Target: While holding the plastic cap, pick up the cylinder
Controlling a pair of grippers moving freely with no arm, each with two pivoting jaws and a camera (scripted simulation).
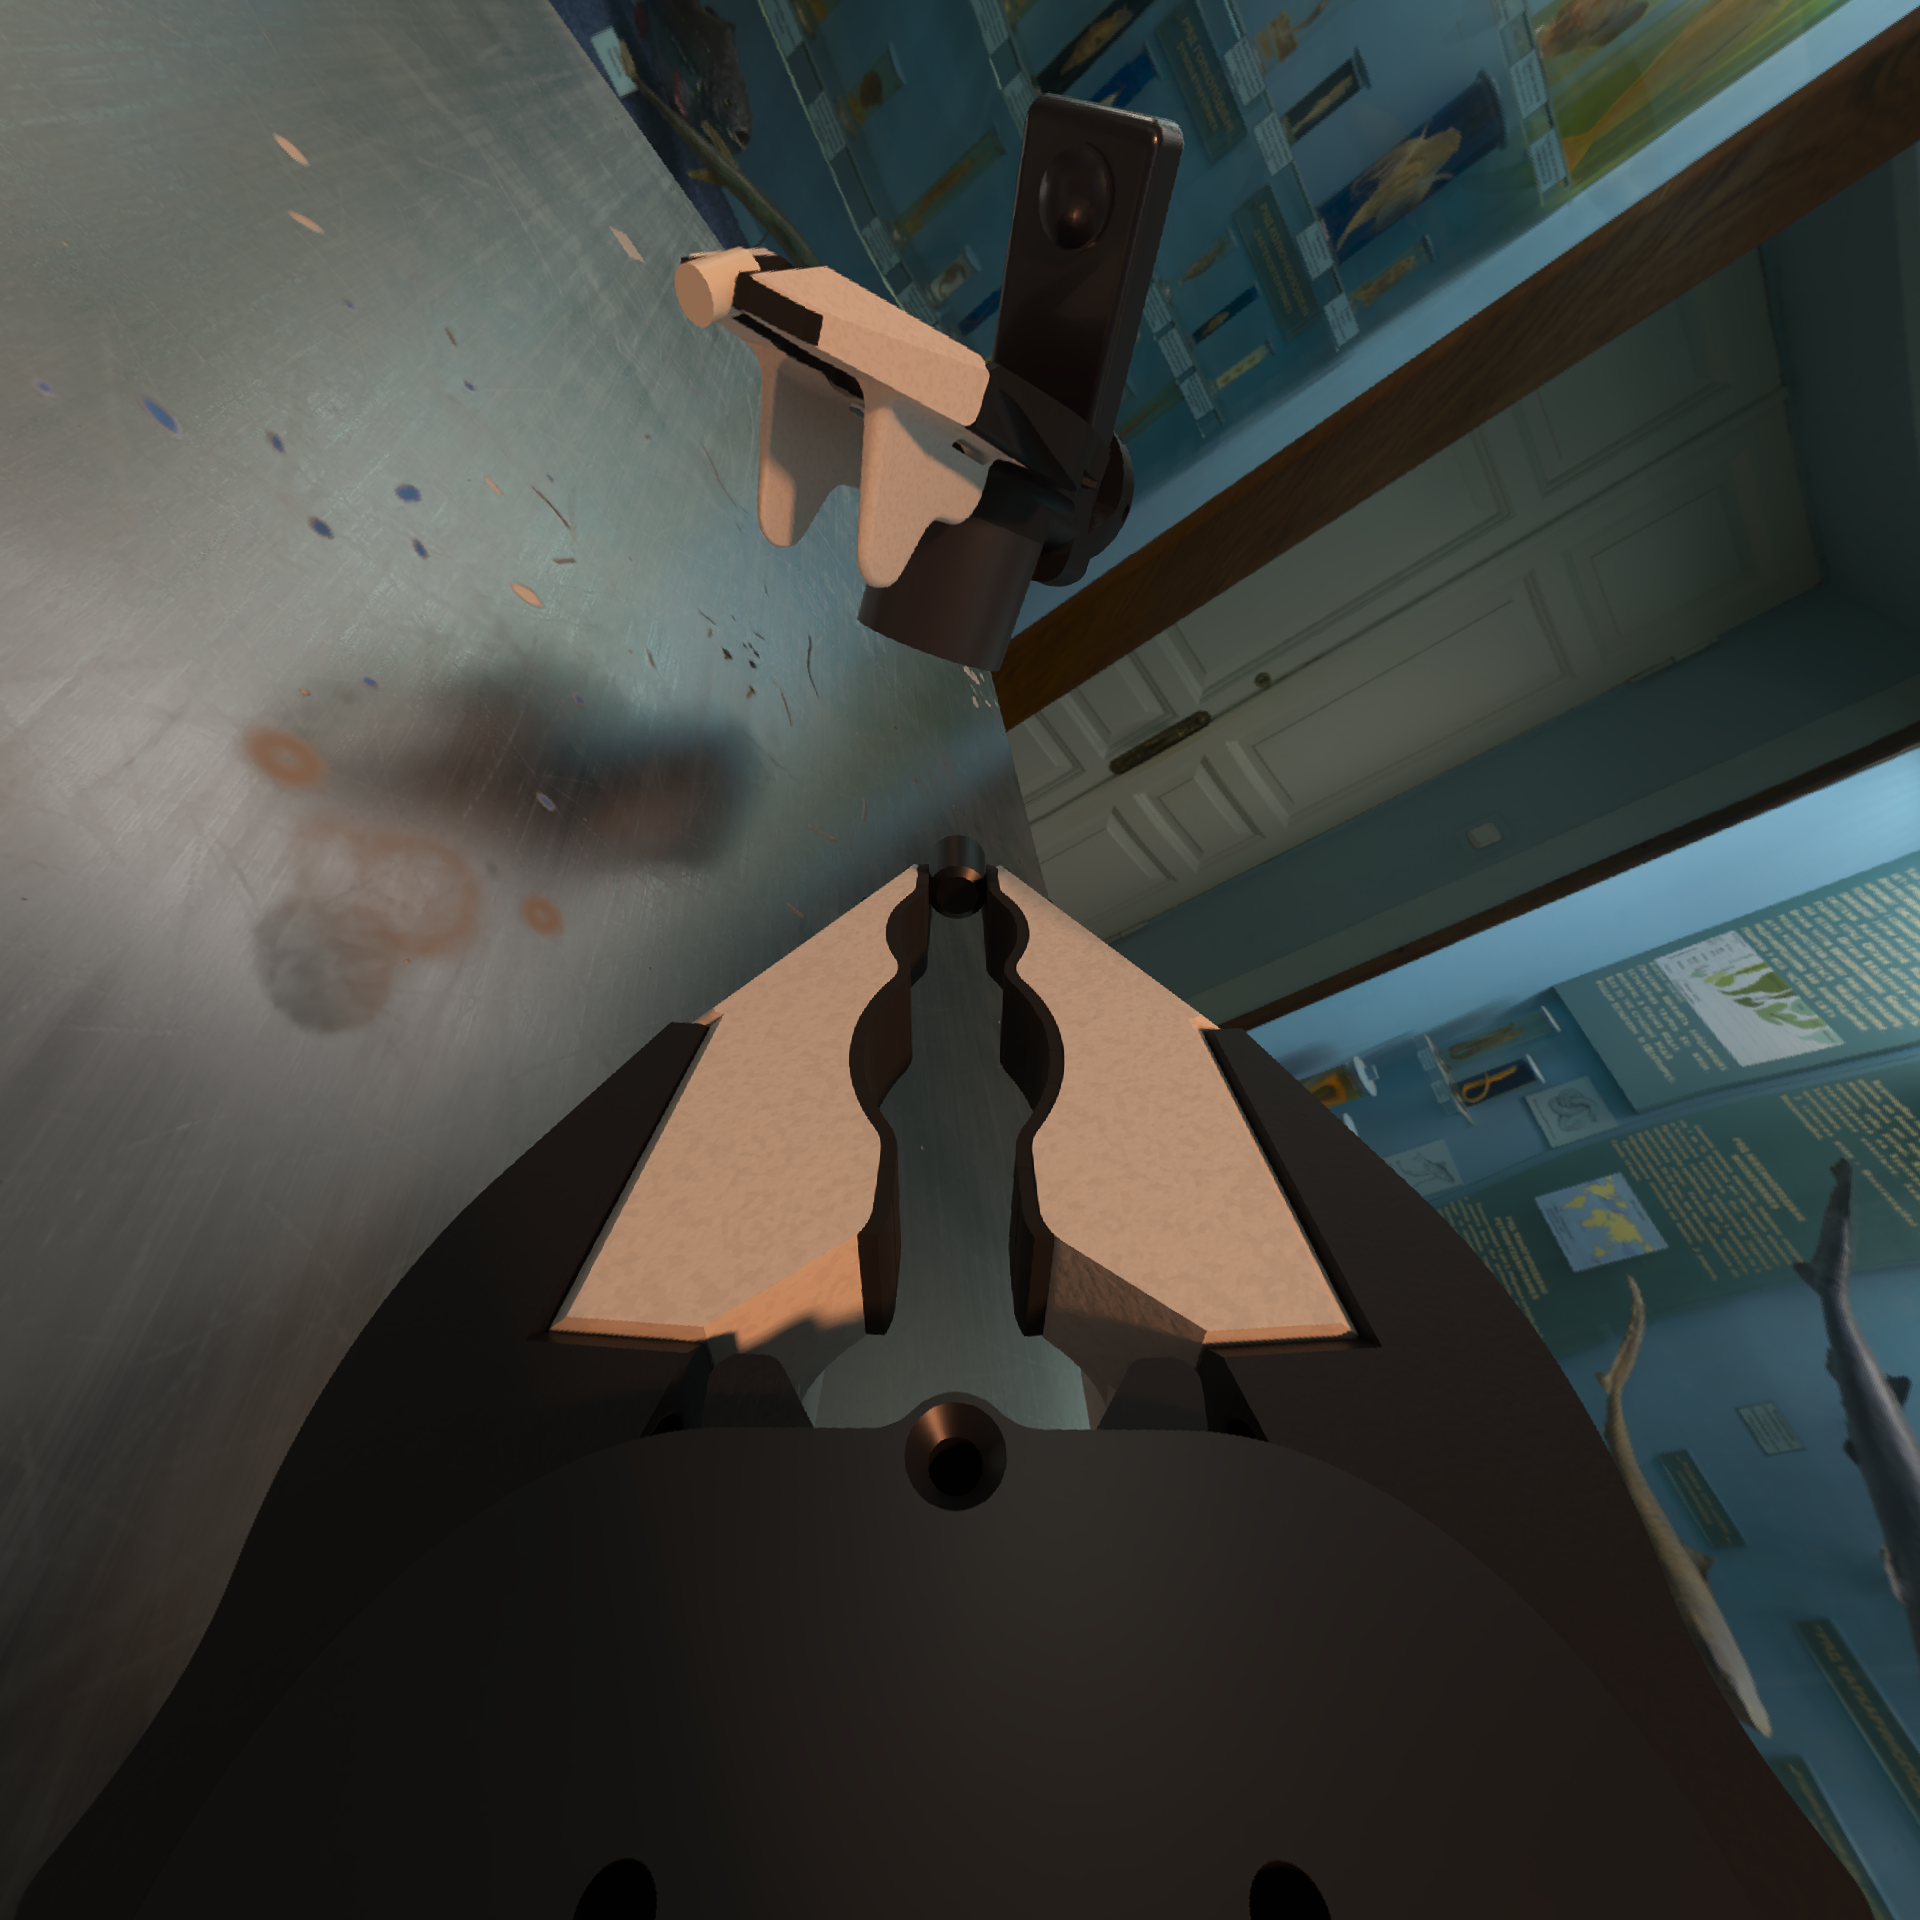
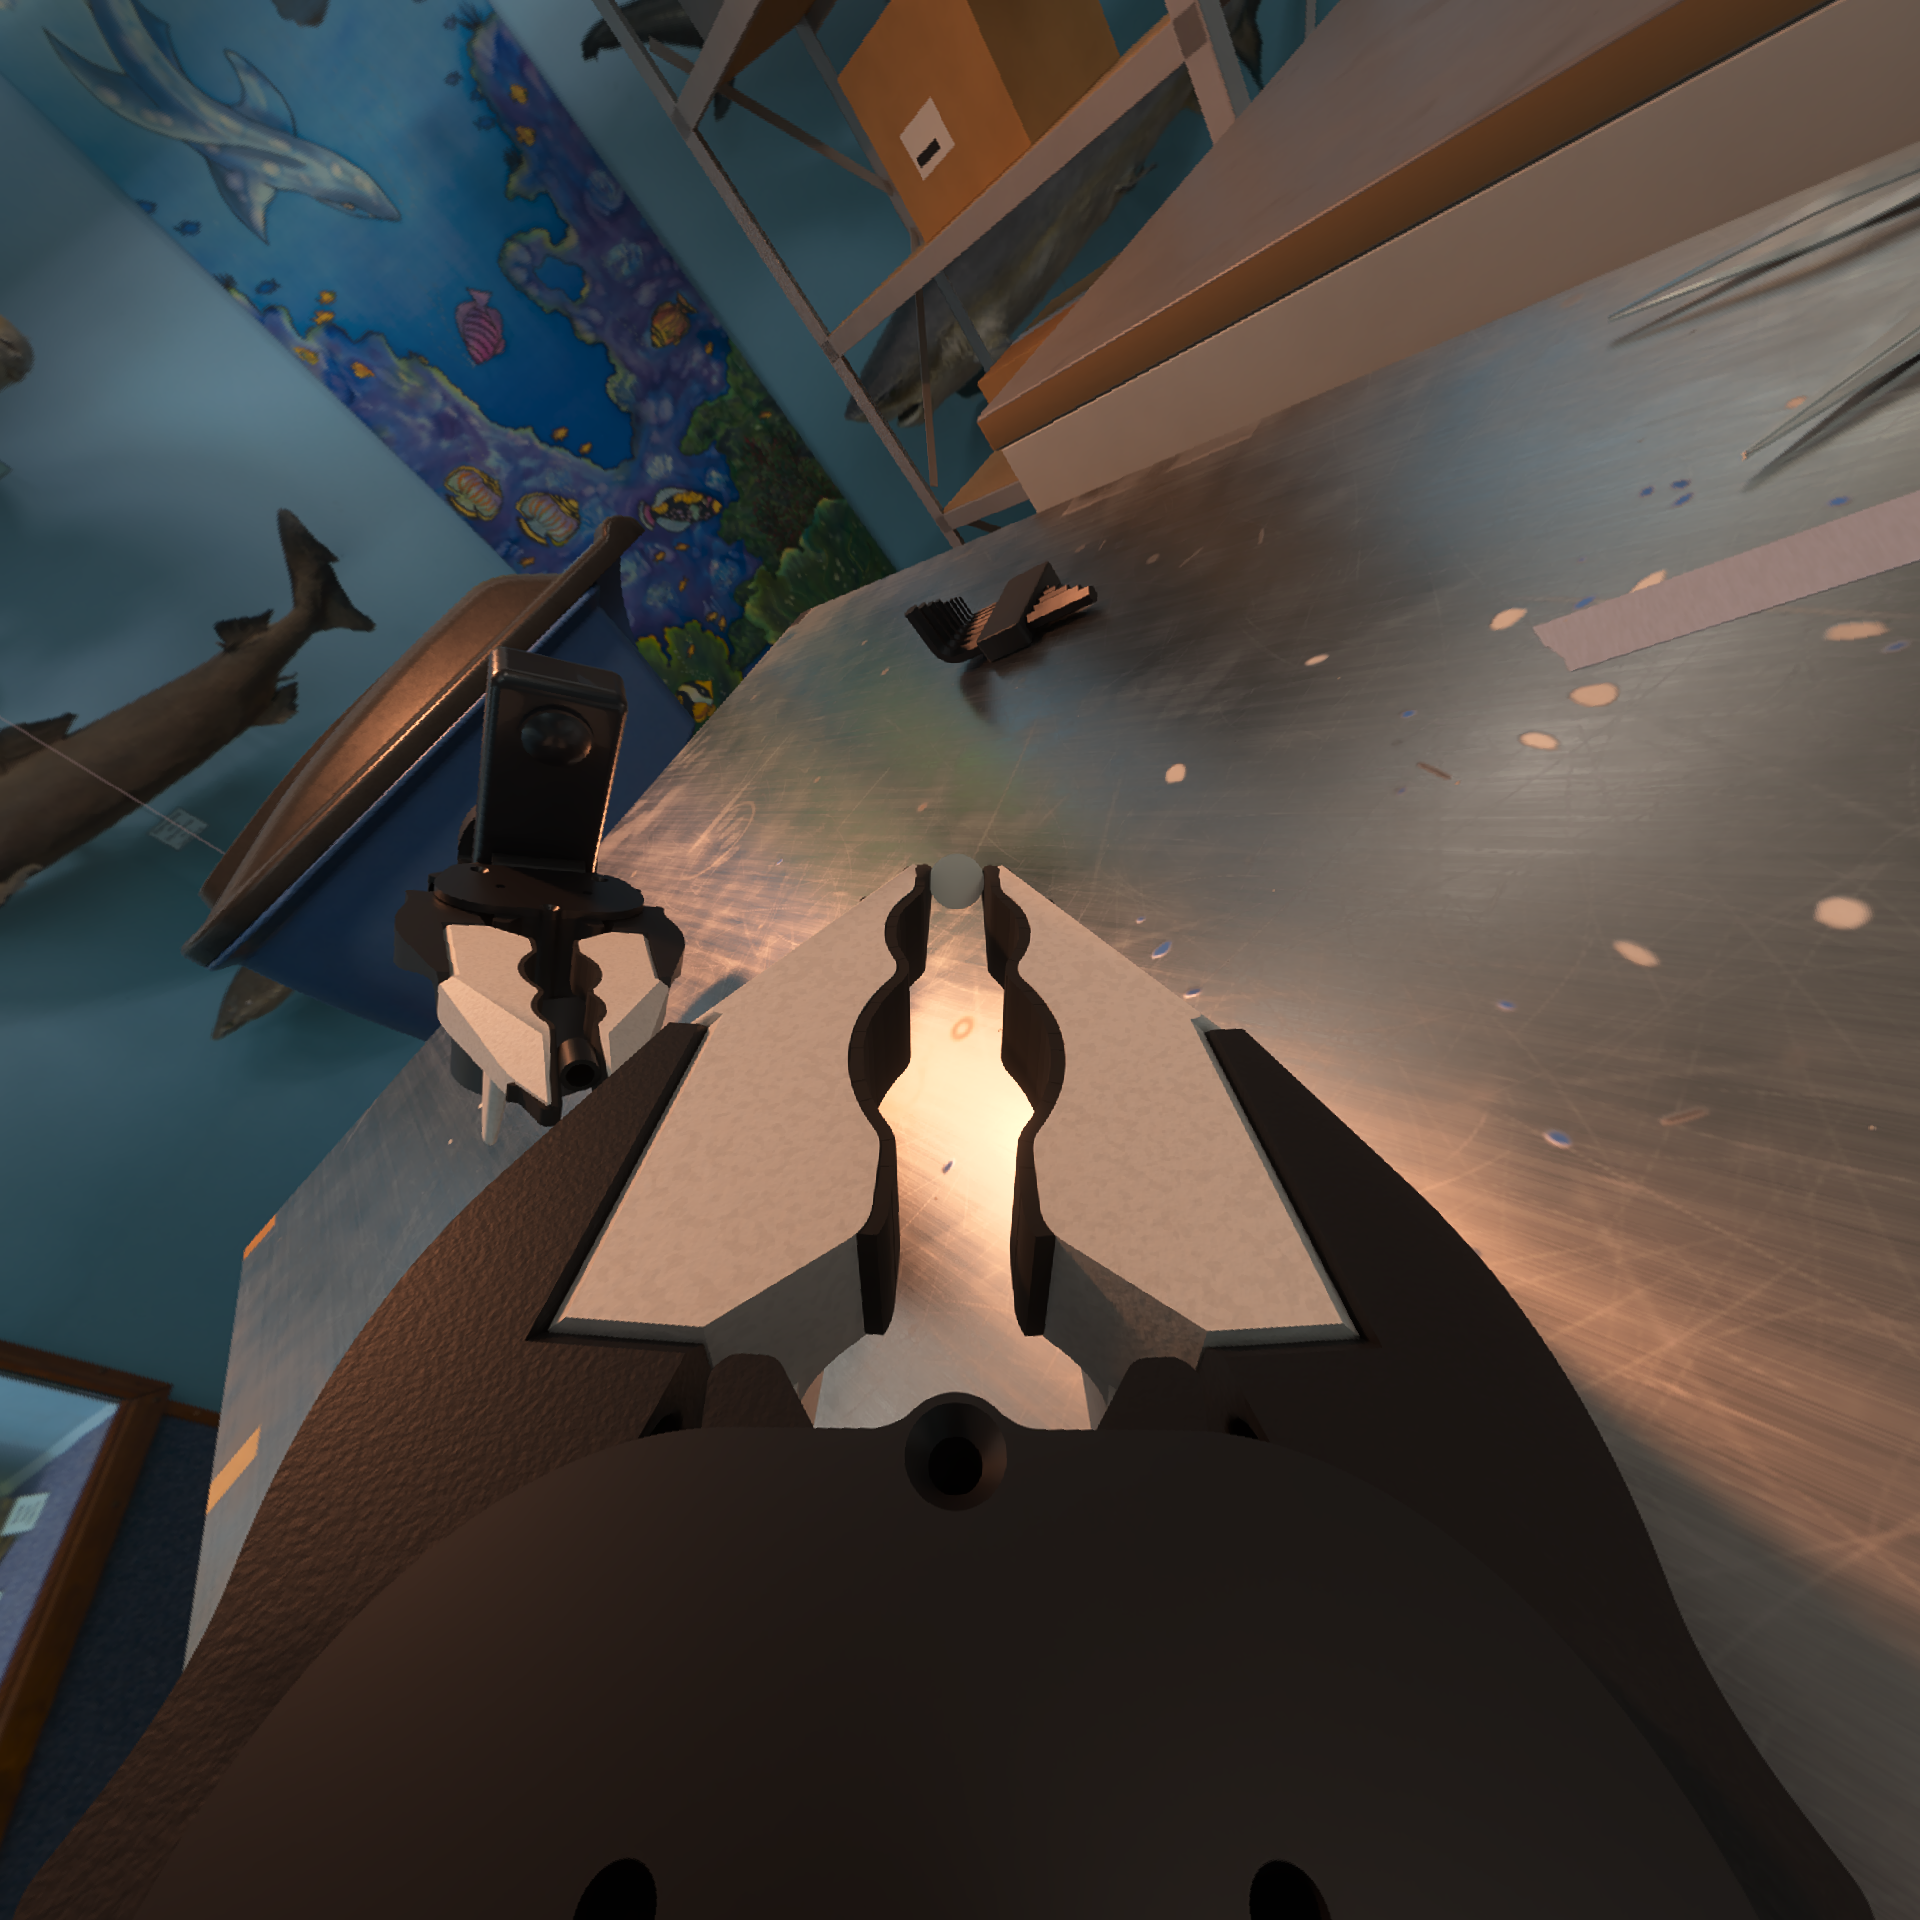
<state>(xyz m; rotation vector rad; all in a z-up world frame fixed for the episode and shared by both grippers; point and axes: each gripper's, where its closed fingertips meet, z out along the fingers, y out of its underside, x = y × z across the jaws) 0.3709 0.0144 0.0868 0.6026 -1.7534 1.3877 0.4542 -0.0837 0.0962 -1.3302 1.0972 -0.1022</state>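
My left gripper (image 1: 956, 878) is shut on a small dark hollow plastic cap (image 1: 956, 899) pinched at its fingertips, held above the scratched metal table (image 1: 312, 468). My right gripper (image 2: 956, 873) is shut on a short cream cylinder (image 2: 956, 883), also at the fingertips, above the table (image 2: 1403, 935). In the left wrist view the right gripper (image 1: 743, 301) hangs ahead, with the cylinder's end (image 1: 704, 293) sticking out of its tips. In the right wrist view the left gripper (image 2: 566, 1070) hovers at the table's left edge with the dark cap (image 2: 580, 1065) in it.
A black hex key set (image 2: 997, 618) lies near the table's far edge. A strip of grey tape (image 2: 1714, 592) and thin metal tweezers (image 2: 1818, 270) lie at the far right. The table's left edge (image 2: 665, 790) drops off beside the left gripper. Display walls stand beyond.
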